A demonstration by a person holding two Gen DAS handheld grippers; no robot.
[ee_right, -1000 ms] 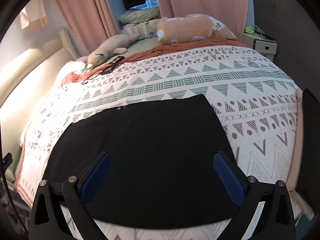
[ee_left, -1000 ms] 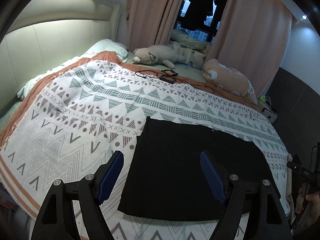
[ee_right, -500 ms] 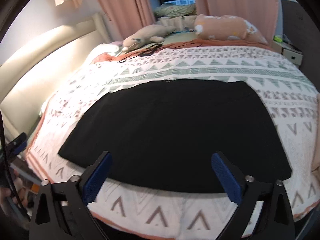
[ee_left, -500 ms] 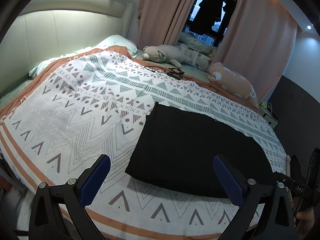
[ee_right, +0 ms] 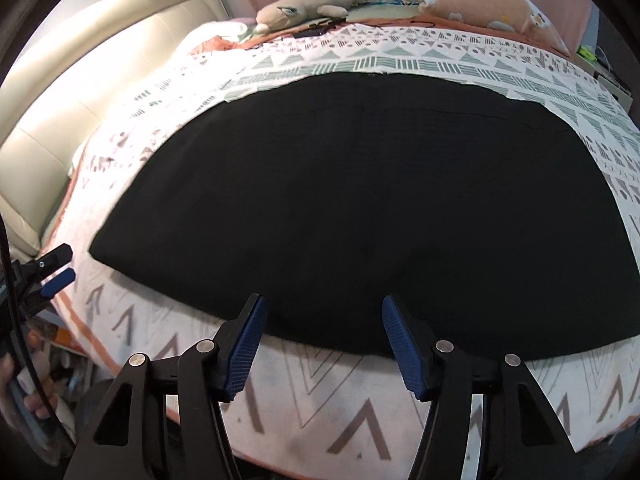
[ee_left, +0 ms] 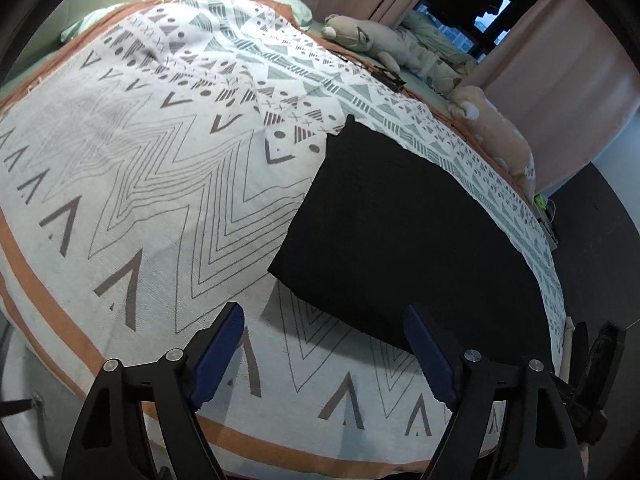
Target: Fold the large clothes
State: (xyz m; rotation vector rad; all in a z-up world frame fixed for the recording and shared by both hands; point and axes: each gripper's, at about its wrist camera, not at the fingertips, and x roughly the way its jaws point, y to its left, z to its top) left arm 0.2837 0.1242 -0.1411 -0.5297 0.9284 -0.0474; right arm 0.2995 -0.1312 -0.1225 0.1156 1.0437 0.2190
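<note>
A large black garment [ee_left: 404,236] lies flat as a rectangle on the patterned bedspread [ee_left: 152,168]. It fills the middle of the right wrist view [ee_right: 360,192]. My left gripper [ee_left: 324,344] is open and empty, hovering above the bedspread near the garment's near left corner. My right gripper [ee_right: 322,336] is open and empty, just short of the garment's near edge. The left gripper also shows at the left edge of the right wrist view [ee_right: 52,276].
Two plush toys [ee_right: 312,0] [ee_right: 480,0] lie at the far side of the bed. A black cable and small device [ee_left: 388,76] rest on the bedspread. A padded headboard [ee_right: 80,92] is on the left, curtains [ee_left: 560,80] behind, a dark floor [ee_left: 592,216] to the right.
Both grippers pulled back off the garment to the bed's near edge. Their jaws then narrowed a little but stay open. The garment lies still.
</note>
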